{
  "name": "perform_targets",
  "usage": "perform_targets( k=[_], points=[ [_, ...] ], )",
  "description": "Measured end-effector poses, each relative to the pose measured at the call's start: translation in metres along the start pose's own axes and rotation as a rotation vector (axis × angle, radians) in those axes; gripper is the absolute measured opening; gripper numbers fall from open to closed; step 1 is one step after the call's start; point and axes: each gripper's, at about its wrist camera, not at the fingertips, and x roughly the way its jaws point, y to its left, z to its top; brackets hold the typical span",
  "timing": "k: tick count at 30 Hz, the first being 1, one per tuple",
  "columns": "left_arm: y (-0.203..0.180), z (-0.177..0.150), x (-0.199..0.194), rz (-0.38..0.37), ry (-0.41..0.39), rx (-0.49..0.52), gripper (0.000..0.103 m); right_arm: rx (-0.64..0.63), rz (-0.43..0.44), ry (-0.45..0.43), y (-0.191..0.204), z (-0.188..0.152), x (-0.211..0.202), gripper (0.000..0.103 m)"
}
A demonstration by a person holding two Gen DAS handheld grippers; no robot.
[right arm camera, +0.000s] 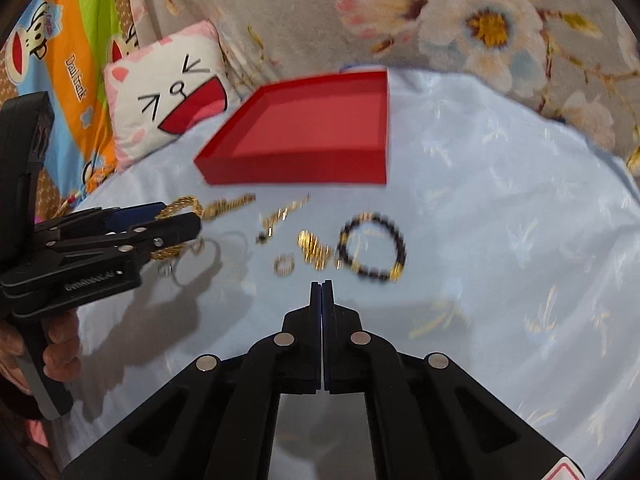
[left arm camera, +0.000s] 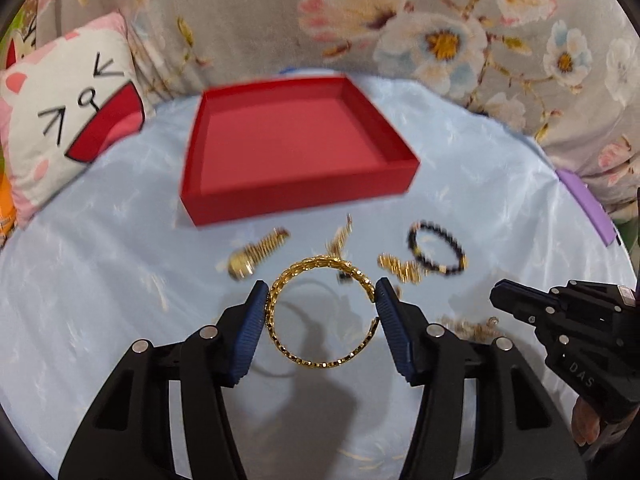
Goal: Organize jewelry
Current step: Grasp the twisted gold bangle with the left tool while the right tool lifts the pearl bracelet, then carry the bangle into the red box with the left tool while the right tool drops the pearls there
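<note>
Gripping gold bangle [left arm camera: 320, 312] in left fingers [left arm camera: 256, 320], right fingers [right arm camera: 316, 300] closed, red box [left arm camera: 296, 196] empty

1 open red cardboard box [left arm camera: 296, 148], 1 gold twisted chain bangle [left arm camera: 320, 312], 1 black bead bracelet [left arm camera: 438, 250], 1 gold coiled spring piece [left arm camera: 260, 254], 1 small ring [right arm camera: 284, 265], 1 cat-face cushion [left arm camera: 68, 120], 2 black claws [left arm camera: 320, 320] [right arm camera: 321, 286].

Gold bangle [left arm camera: 320, 312] lifted, ring face-on, nearest side from red tray [left arm camera: 296, 148]. Tray empty. Black bead bracelet [left arm camera: 438, 248], gold spring piece [left arm camera: 260, 252] lie just before tray.
</note>
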Motion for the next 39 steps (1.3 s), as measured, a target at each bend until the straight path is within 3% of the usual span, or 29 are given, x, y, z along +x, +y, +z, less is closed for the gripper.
perform_targets(
  k=[4,8,10,12,17,22,28,33,39],
  points=[
    [0.016,0.021,-0.015,0.037,-0.063,-0.011,0.053,0.004,0.010,-0.008,-0.002,0.015,0.001,0.000],
    [0.029,0.017,-0.022,0.039,-0.072,-0.040,0.053,-0.020,0.035,0.048,0.000,-0.002,0.007,0.006],
    [0.031,0.010,-0.022,0.036,-0.065,-0.043,0.053,-0.033,0.030,0.073,0.000,-0.016,0.010,0.032],
    [0.030,0.002,-0.020,0.030,-0.050,-0.040,0.054,-0.044,0.028,0.084,0.001,-0.027,0.013,0.043],
    [0.027,-0.015,-0.013,0.006,-0.005,-0.034,0.054,-0.063,0.008,0.128,0.001,-0.041,0.025,0.043],
    [0.020,-0.023,-0.008,-0.004,0.019,-0.018,0.054,-0.099,-0.027,0.134,0.004,-0.045,0.029,0.023],
    [0.019,-0.022,-0.006,-0.007,0.019,-0.013,0.054,-0.065,-0.003,0.129,0.004,-0.040,0.022,0.017],
    [0.020,-0.007,-0.011,-0.014,-0.015,-0.006,0.054,-0.061,0.006,0.028,0.012,-0.008,-0.004,0.017],
    [0.032,0.042,-0.011,-0.016,-0.087,-0.005,0.054,-0.077,-0.015,-0.095,0.022,0.067,-0.013,0.017]
  ],
)
